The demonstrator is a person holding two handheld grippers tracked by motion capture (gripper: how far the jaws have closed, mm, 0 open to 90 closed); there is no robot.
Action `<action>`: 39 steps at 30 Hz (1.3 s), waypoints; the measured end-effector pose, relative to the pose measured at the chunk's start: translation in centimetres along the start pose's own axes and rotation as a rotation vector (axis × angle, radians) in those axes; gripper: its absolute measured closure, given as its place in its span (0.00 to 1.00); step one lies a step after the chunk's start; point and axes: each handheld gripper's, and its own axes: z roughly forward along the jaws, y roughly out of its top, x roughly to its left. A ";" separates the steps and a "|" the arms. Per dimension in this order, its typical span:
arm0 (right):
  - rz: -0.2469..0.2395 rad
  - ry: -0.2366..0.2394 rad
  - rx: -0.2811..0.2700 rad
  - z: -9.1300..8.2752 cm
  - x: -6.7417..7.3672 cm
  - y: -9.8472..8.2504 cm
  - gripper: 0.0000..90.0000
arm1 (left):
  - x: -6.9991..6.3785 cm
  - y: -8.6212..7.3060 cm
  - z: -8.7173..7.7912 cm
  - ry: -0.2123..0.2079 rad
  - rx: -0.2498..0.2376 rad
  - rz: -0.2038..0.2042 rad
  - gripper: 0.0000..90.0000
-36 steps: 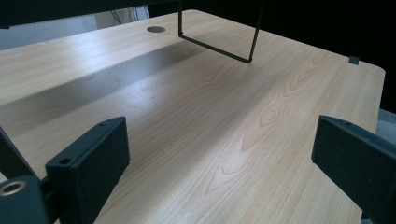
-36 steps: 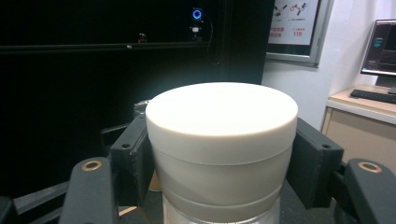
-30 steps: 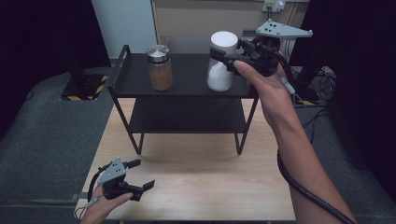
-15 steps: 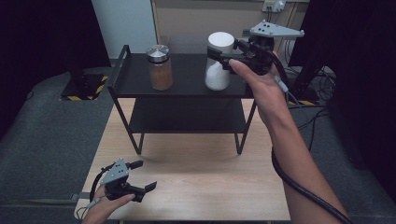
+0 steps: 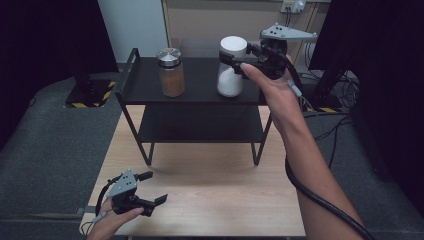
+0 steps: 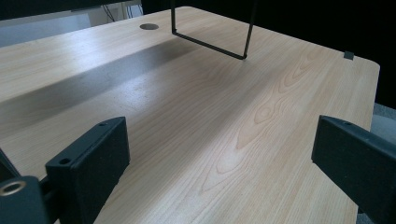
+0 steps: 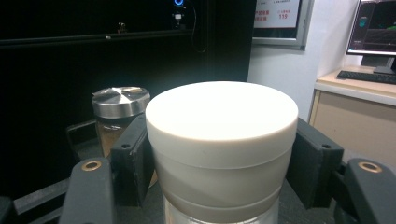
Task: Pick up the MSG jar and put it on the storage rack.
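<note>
lifting the white-lidded jar off the rack without tipping it

i start with the pale wooden table [image 5: 210, 195], which carries the black two-tier metal rack [image 5: 195, 90] across its far half. on the rack's top shelf stand two jars, well apart: the glass jar with the white plastic lid and white powder [image 5: 231, 66] toward the right, and the glass jar with the silver metal lid and brown powder [image 5: 171, 72] to its left.

my right gripper [image 5: 240, 56] has its jaws clamped on the white lid's sides, one pad on each flank, as the right gripper view confirms on that lid [image 7: 222, 135]. the jar looks upright, its base seemingly on the shelf.

my left gripper [image 5: 150, 189] hovers low over the near left of the table, jaws spread wide with nothing between them.

my judgement: since the grip is on the lid and not the glass, i should lift straight up and slowly, keep the wrist level, and clear the shelf's edge before swinging away from the brown jar.
</note>
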 end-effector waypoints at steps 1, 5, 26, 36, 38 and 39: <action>-0.002 0.000 0.007 0.0 0.0 0.0 0.38 | 0.0 0.0 0.0 -0.002 0.000 -0.001 0.03; 0.017 -0.002 0.001 0.1 -0.2 -0.3 0.38 | 0.0 0.1 0.1 -0.004 0.004 0.004 0.03; 0.005 -0.055 0.059 -1.8 1.7 0.6 0.05 | -0.3 0.1 0.2 -0.010 0.000 0.003 0.03; -0.031 -0.068 0.041 -5.2 3.3 -0.7 0.03 | -0.4 0.1 0.0 0.000 -0.009 0.001 0.03; -0.025 -0.064 0.028 -5.8 3.4 -1.2 0.03 | -0.4 0.1 0.0 -0.002 -0.009 0.000 0.03; -0.024 -0.066 0.025 -6.1 3.6 -1.4 0.03 | -0.4 0.1 0.0 -0.001 -0.005 0.002 0.03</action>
